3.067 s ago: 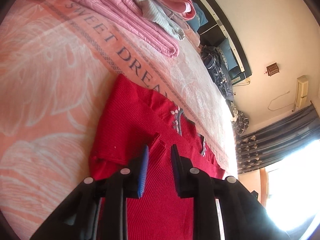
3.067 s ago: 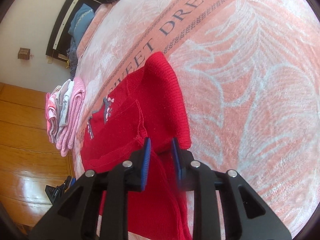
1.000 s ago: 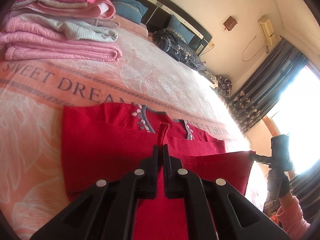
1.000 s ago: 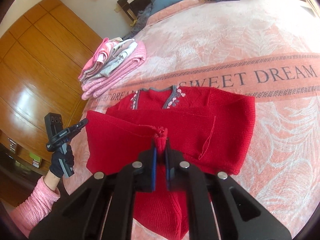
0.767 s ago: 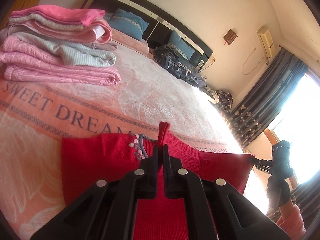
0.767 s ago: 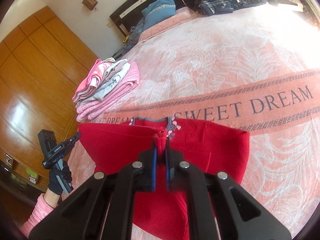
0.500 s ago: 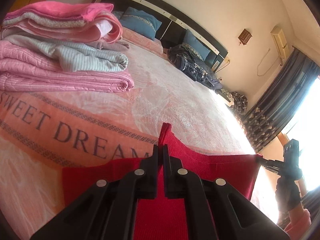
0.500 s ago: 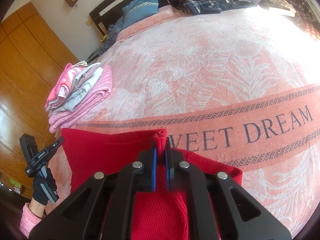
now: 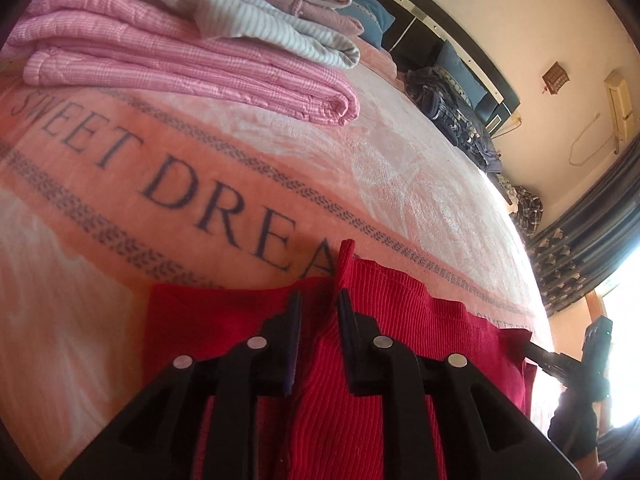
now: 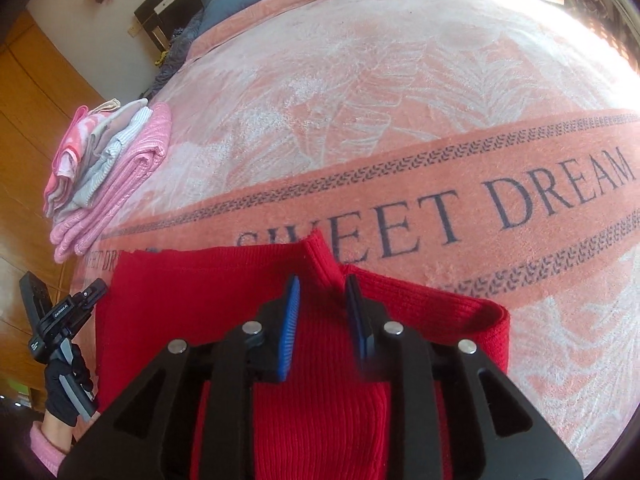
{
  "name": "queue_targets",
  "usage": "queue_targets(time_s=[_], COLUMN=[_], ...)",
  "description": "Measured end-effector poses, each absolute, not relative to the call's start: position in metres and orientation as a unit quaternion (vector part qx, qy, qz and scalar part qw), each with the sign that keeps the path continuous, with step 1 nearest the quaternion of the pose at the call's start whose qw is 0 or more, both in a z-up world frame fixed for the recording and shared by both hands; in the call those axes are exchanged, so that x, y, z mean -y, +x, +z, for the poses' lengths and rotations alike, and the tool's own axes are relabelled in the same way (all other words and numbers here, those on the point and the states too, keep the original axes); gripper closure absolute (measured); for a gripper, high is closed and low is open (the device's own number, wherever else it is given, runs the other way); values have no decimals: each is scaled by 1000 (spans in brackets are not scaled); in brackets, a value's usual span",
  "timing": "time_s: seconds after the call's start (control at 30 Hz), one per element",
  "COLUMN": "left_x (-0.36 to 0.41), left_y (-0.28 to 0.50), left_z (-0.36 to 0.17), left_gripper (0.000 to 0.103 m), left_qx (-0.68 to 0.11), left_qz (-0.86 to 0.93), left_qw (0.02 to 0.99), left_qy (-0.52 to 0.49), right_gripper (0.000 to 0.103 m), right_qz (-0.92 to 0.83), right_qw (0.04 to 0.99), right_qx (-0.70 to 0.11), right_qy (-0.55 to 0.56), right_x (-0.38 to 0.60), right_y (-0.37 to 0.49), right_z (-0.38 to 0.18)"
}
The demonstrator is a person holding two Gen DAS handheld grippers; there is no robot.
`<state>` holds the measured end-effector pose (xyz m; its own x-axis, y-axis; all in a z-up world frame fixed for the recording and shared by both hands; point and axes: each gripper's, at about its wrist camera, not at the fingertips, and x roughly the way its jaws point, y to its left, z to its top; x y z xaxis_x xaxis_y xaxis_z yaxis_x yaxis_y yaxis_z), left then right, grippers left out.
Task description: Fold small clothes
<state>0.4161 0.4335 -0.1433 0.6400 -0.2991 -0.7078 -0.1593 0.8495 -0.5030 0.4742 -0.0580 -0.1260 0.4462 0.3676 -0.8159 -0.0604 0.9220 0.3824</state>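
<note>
Red knit fills the bottom of both views: a small red sweater (image 9: 384,320) lies folded on the bed (image 9: 380,168), on a pink blanket with the words "SWEET DREAM" (image 10: 480,208) printed across it.

In the left view, the left hand-held gripper (image 9: 318,308) is spread apart. A little peak of the sweater's far edge stands up just past its tips and leans on the right finger. The left finger is not touching it. Beyond the edge, the blanket is flat and bare up to a stack of folded pink and grey clothes (image 9: 192,40), up and to the left of this gripper.

In the right view, the right hand-held gripper (image 10: 322,300) is spread apart too. Another peak of the red edge pokes up between and just past its blue pads (image 10: 290,328). To the right of this gripper the sweater ends in a thick rounded fold. Ahead and to the right there is lots of bare blanket. The stack of folded clothes sits far off to its left, near the side of the bed.

A gloved hand (image 10: 64,388) holds the other gripper at the lower left of this view.
</note>
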Motion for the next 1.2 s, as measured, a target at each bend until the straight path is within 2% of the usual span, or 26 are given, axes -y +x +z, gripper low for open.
queue_targets(time_s=[0.07,0.27,0.37,0.43,0.57,0.6,0.63,0.7,0.8,0.9,1.07,1.13,1.2], left_x=[-435,-414,-399,-390,-379,-378,-377,-378,-383,-386,-386,-386,-385], left_y=[399,336,312,301,291,290,290,290,290,290,287,288,289], left_z=[-131,-100,-95,-97,-114,-120,-127,-139,-149,-150,-152,-147,-136], left_gripper=[77,76,75,73,73,73,73,73,73,73,73,73,73], left_qx=[-418,-420,-436,-449,-467,-473,-479,-489,-495,-497,-495,-497,-487], left_qz=[-25,-40,-57,-61,-64,-62,-60,-54,-56,-61,-66,-60,-60], left_qw=[870,883,878,873,865,862,859,852,846,844,846,843,848], left_qy=[-262,-205,-187,-181,-172,-170,-170,-177,-190,-195,-189,-195,-202], right_gripper=[76,72,69,61,62,64,73,98,100,100,98,87,82], right_qz=[123,157,173,165,154,157,163,194,220,193,196,205,205], right_qw=[838,814,795,785,766,764,763,750,758,758,743,741,756], right_qx=[-512,-544,-566,-584,-610,-611,-609,-614,-599,-614,-628,-626,-608], right_qy=[143,132,131,127,131,137,142,153,135,108,123,129,129], right_x=[64,72,74,77,81,82,83,81,78,86,97,100,102], right_y=[459,398,363,345,329,327,326,326,318,313,309,311,313], right_z=[-114,-100,-110,-123,-152,-156,-157,-154,-137,-138,-161,-153,-137])
